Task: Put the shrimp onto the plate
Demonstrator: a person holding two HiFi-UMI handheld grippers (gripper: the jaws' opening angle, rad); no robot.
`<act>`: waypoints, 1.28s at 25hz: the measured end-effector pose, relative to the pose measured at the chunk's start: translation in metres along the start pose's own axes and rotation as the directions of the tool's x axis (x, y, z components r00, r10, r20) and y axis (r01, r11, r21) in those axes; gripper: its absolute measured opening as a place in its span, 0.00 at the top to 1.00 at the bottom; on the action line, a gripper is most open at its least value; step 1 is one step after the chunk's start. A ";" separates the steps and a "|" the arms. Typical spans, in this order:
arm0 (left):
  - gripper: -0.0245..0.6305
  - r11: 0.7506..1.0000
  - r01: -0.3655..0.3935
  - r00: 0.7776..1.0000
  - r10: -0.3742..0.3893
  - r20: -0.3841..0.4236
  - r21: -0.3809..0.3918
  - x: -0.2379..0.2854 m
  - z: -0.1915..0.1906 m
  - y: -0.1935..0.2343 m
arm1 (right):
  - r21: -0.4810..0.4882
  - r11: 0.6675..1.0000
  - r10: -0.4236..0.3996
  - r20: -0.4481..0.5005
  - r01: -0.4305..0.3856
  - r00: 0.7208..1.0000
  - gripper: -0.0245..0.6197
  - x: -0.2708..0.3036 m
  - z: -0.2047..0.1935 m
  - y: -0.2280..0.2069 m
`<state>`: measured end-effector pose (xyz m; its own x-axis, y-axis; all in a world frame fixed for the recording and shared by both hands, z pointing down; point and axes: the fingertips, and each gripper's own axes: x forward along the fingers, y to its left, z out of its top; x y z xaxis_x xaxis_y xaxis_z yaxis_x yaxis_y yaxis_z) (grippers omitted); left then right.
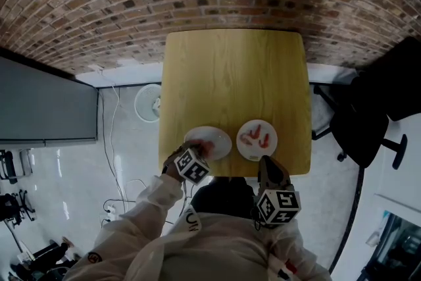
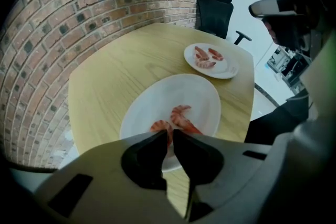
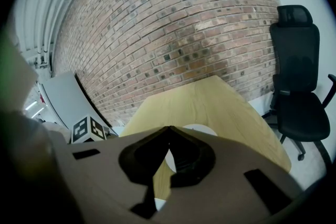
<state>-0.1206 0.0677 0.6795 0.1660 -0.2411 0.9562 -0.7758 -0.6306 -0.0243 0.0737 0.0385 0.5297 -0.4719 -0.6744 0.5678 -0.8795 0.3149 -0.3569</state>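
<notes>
Head view: the bench [image 1: 233, 76] has two plates side by side at its near edge. The left gripper [image 1: 199, 152] is down over the left plate [image 1: 220, 139]. The right gripper [image 1: 264, 160] hangs at the near rim of the right plate [image 1: 245, 147], which carries three shrimp [image 1: 253, 135].

Left gripper view: jaws at a narrow gap, tips pinching the front shrimp [image 2: 161, 127]. It lies on the left plate, not lifted. The second shrimp [image 2: 182, 117] is just beside it on the same plate. The right plate sits further back, well apart.

Right gripper view: jaws fully together, nothing between them. Only a sliver of white plate shows past the tips.

Progress, my read: the pinch is on the left plate, so left looks like the source and right the target. That makes three delivered and two to go, the first of them gripped but not yet raised. What's left is to lift it, carry it across and release, then repeat for the last one.
</notes>
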 end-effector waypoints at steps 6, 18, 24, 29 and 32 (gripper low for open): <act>0.90 1.000 0.010 1.000 -0.010 -0.004 0.000 -0.007 0.001 -0.005 | 0.005 1.000 -0.003 0.003 0.003 1.000 0.93 -0.002 -0.001 -0.002; 0.90 0.998 -0.056 0.998 0.056 0.016 0.021 -0.012 0.001 -0.001 | 0.015 1.000 0.001 0.012 -0.001 1.000 0.93 -0.010 -0.001 -0.004; 0.90 0.998 -0.055 0.998 0.054 0.032 0.030 -0.023 0.020 -0.012 | 0.024 1.000 -0.005 0.029 0.004 1.000 0.93 -0.019 0.001 -0.014; 0.90 0.997 -0.058 0.997 0.055 0.049 0.049 -0.020 0.038 -0.028 | 0.033 0.999 -0.022 0.046 0.020 0.999 0.93 -0.030 0.007 -0.032; 0.90 0.996 -0.055 0.997 0.051 0.059 0.069 -0.017 0.052 -0.040 | 0.043 0.999 -0.034 0.054 0.031 0.998 0.93 -0.037 0.009 -0.045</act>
<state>-0.0611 0.0590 0.6488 0.1620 -0.3154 0.9350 -0.7401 -0.6656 -0.0963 0.1312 0.0434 0.5176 -0.4379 -0.7199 0.5385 -0.8904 0.2647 -0.3703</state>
